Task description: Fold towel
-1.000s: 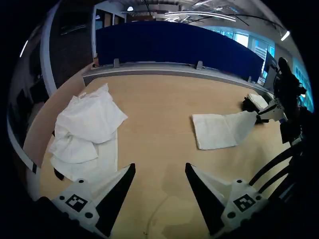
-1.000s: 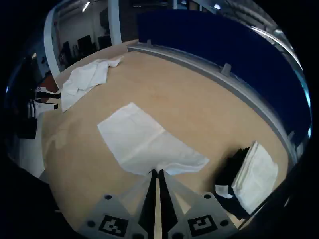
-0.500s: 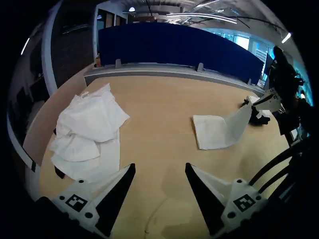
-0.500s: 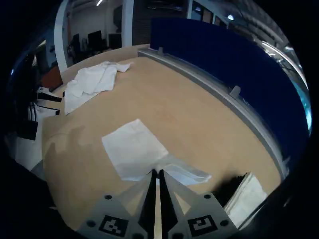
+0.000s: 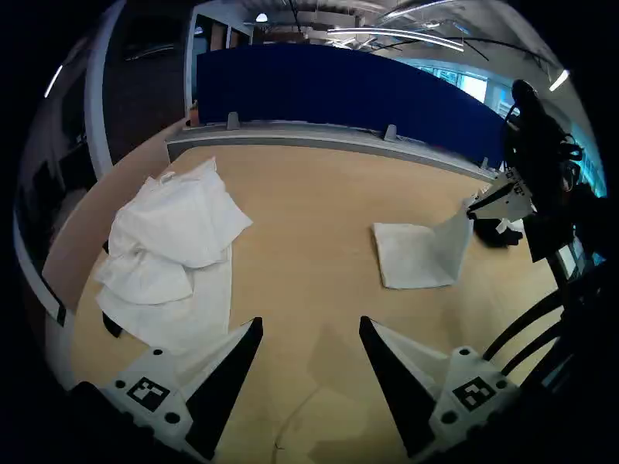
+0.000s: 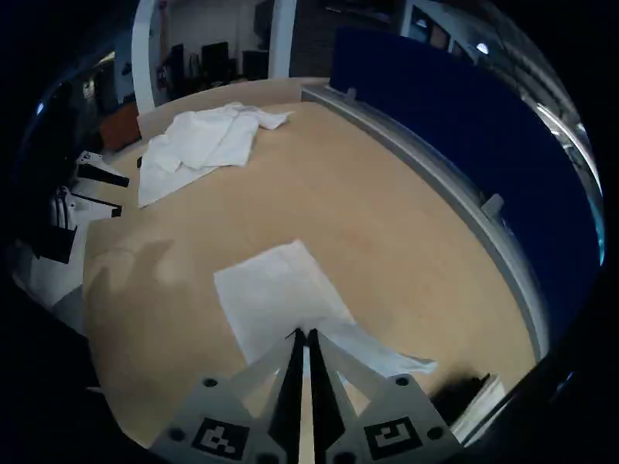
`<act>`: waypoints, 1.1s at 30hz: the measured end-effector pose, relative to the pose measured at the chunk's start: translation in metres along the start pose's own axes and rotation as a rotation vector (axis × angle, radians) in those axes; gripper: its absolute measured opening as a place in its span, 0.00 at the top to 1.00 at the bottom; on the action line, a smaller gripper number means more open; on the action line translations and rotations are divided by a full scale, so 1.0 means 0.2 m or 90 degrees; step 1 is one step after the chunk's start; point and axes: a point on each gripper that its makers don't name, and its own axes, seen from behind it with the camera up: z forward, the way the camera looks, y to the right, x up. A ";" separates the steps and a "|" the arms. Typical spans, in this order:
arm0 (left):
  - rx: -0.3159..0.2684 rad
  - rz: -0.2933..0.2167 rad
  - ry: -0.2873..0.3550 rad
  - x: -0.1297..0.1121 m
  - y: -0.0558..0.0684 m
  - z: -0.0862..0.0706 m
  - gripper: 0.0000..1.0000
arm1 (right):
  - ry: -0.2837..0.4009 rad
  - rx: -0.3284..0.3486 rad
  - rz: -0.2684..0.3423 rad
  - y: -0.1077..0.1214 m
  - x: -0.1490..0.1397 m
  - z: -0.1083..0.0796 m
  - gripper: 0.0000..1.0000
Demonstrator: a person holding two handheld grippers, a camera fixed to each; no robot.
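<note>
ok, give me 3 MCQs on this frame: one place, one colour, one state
1. In the left gripper view, where is the heap of white cloths relative to the small towel?
A. On top of it
B. To its left, apart
C. Behind the divider

2. What colour is the divider at the far edge of the table?
A. Blue
B. Red
C. White

3. What state is the right gripper in?
A. Open above bare table
B. Shut on the heap
C. Shut on the small towel's edge, holding it raised

Key: 1 B, bare wood lies between them; 2 A, the panel is dark blue; 3 C, its fingers pinch the cloth, which rises off the table.
</note>
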 end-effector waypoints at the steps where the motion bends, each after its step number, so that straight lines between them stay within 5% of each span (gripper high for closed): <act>1: 0.000 -0.002 0.001 0.00 0.00 0.00 0.07 | -0.002 0.006 -0.007 -0.02 0.01 0.02 0.95; 12: 0.004 -0.026 0.007 -0.06 0.01 -0.01 0.07 | -0.021 0.083 -0.109 -0.29 0.09 0.32 0.95; 18: 0.004 -0.045 0.007 -0.08 0.03 0.00 0.07 | -0.024 0.120 -0.102 -0.44 0.06 0.53 0.95; 33: 0.000 -0.046 0.010 -0.06 0.03 0.01 0.07 | -0.031 0.134 -0.061 -0.48 0.01 0.55 0.87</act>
